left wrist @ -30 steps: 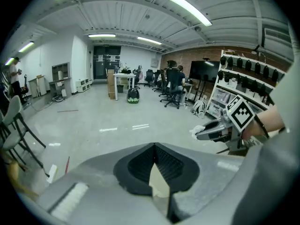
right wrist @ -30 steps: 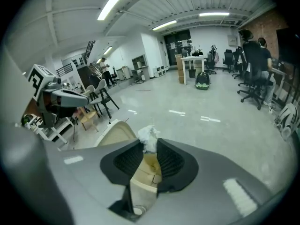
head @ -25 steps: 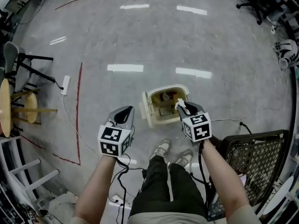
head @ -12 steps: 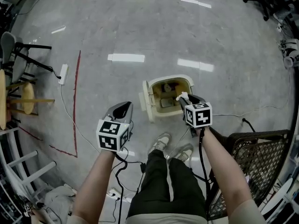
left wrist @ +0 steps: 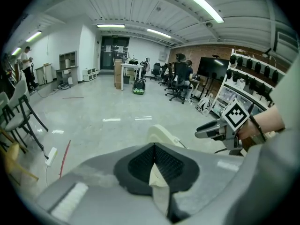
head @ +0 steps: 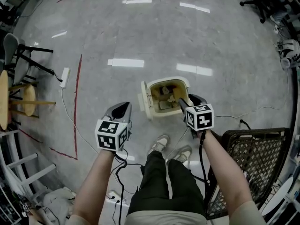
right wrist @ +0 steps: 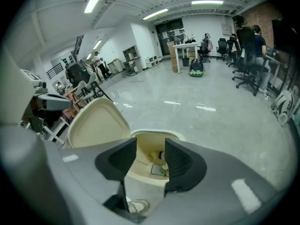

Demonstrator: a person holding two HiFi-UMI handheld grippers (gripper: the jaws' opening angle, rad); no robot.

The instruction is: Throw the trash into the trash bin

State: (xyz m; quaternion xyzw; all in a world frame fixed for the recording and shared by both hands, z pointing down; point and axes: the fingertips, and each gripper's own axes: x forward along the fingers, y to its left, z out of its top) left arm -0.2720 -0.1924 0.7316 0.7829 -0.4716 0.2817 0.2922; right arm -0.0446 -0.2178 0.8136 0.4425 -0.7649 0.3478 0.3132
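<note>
A cream trash bin (head: 165,80) stands on the floor with its lid (head: 144,100) swung open to the left; several scraps of trash (head: 165,91) lie inside. My right gripper (head: 183,102) hangs over the bin's right rim. Its jaws have just been opening and now stand open with nothing between them. In the right gripper view the bin's rim (right wrist: 154,134), its lid (right wrist: 96,123) and the trash (right wrist: 157,167) show through the gap of the right gripper (right wrist: 150,146). My left gripper (head: 121,110) hovers left of the bin, shut at the tips (left wrist: 154,146). A pale wedge shows behind its pads; what it is I cannot tell.
A black mesh chair (head: 255,149) stands close on the right. The person's shoes (head: 161,146) are just in front of the bin. A power strip (head: 64,84) with cables, a red tape line (head: 77,107) and a wooden stool (head: 21,104) lie to the left.
The white scrap at my right gripper's tips is gone from them, and its jaws have parted over the bin. Both grippers sit slightly lower in the head view.
</note>
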